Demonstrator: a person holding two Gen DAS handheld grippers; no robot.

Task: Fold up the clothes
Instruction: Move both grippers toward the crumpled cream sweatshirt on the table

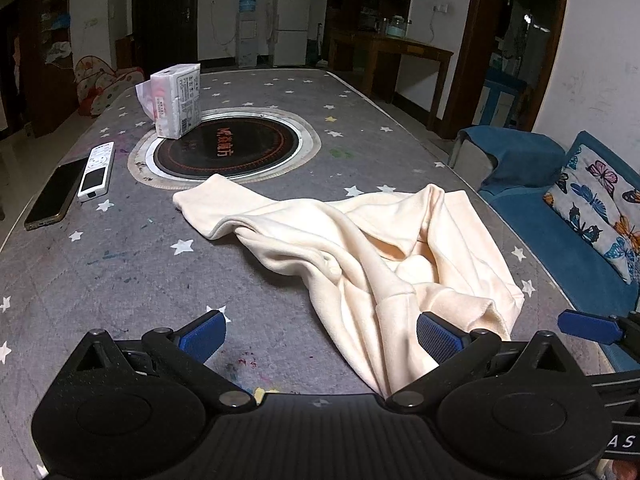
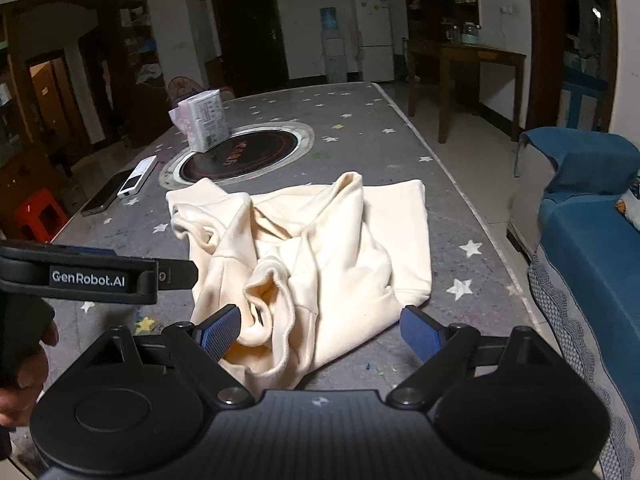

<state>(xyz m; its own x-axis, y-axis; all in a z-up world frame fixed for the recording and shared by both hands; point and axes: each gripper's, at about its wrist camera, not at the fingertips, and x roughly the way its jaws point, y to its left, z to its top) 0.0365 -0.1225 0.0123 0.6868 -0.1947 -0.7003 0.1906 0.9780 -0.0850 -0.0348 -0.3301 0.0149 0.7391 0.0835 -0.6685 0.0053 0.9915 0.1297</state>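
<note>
Grey star-print cloth covers the table [image 1: 120, 280]. Cream garment [image 1: 360, 248] lies crumpled toward the table's near right edge, one sleeve stretched out toward the round inset cooktop [image 1: 226, 148] at mid-table. Garment's near hem runs under the tool housing in both views, so that portion is cut off. Folds overlap heavily; front and back cannot be told apart.

Left-wrist view: sleeve end reaches just short of the cooktop ring. Right-wrist view: body of the garment shows as a flatter panel on the far right side, with a ribbed cuff bunched near the camera.

Left tool [image 1: 320, 338]: jaws wide apart, holding nothing. Its right pad sits over the garment's near fold; contact cannot be told. Left pad is over bare cloth-covered table.

Right tool [image 2: 320, 334]: jaws wide apart, nothing clamped. Left pad is against or just above the bunched cuff; right pad is clear of the fabric, over the table.

Outward: tissue pack [image 1: 178, 100] stands on the far left rim of the cooktop. White remote [image 1: 96, 170] and dark phone [image 1: 54, 196] lie side by side near the table's left edge. Blue sofa [image 2: 592, 248] runs alongside the table's right edge. A hand [image 2: 24, 364] grips the left tool's handle, seen only in the right-wrist view.
</note>
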